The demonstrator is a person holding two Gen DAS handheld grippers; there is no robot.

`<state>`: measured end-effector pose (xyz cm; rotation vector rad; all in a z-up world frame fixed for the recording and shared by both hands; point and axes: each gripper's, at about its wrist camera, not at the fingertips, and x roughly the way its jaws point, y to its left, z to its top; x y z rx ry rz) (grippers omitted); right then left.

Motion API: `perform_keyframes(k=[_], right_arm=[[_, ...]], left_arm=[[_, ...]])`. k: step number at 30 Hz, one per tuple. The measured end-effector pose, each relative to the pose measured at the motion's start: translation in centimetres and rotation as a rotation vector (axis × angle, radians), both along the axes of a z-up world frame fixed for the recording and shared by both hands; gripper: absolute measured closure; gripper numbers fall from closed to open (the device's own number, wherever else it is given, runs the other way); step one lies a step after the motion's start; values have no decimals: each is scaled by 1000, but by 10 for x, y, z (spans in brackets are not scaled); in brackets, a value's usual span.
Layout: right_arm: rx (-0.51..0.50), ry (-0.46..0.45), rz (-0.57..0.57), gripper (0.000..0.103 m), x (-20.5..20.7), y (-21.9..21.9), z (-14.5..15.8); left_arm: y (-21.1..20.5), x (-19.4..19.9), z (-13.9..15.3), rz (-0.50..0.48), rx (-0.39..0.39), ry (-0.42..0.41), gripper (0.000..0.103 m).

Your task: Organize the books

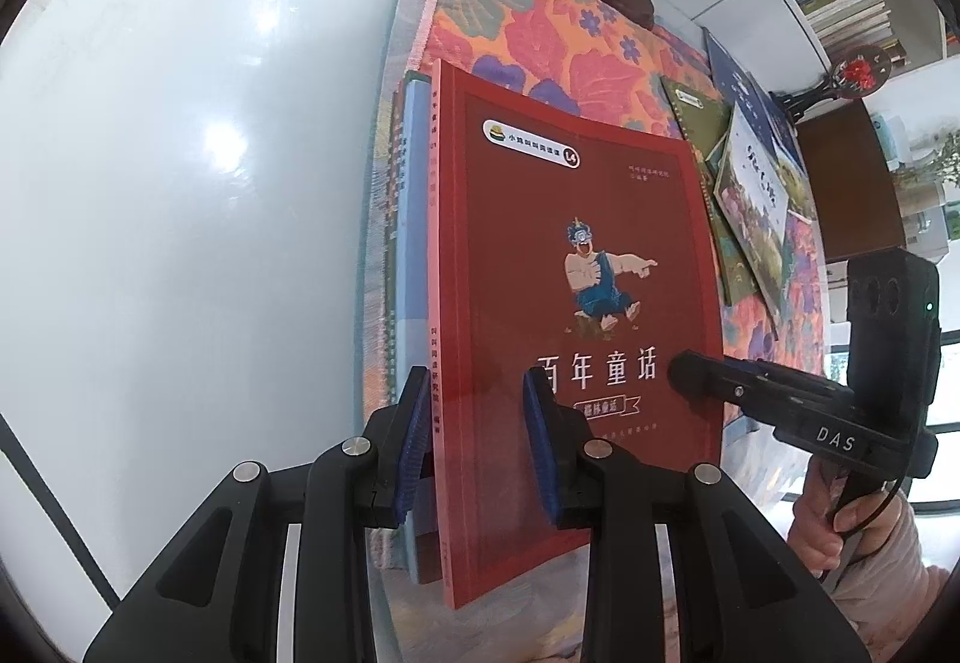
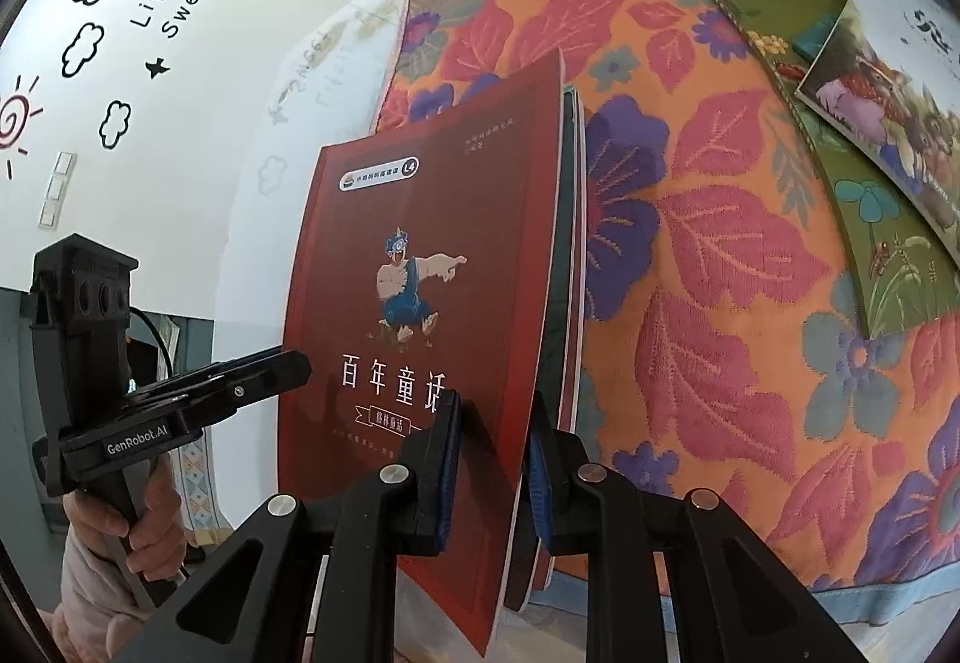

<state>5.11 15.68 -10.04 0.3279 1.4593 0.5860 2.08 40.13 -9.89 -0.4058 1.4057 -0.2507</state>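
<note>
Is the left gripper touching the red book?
Touching. In the left wrist view, the left gripper has one blue pad on the spine side and one on the front cover of the red book, with no gap visible.

Bright even daylight, glare on white tabletop (image 1: 180, 153), fisheye-warped edges

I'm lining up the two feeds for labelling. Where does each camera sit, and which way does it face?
Left wrist: on the left gripper, facing down the red book spine side; right gripper and a hand show.
Right wrist: on the right gripper, facing the book's open edge; left gripper shows.
Shared: red book, floral cloth, green book.
</note>
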Motion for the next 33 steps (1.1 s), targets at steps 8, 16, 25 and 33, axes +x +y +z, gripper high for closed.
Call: perform_keyframes(k=[8, 16, 25, 33], right_arm=[[-19, -7, 18, 81, 1, 7, -1], [-25, 1, 12, 80, 3, 7, -1], [-46, -37, -92, 58, 8, -18, 13], [-29, -78, -155, 56, 4, -53, 20]], left_arm=[[11, -8, 7, 23, 23, -15, 74], [13, -13, 14, 41, 48, -29, 74], [17, -20, 22, 79, 96, -32, 74], [-8, -20, 31, 55, 110, -44, 74]])
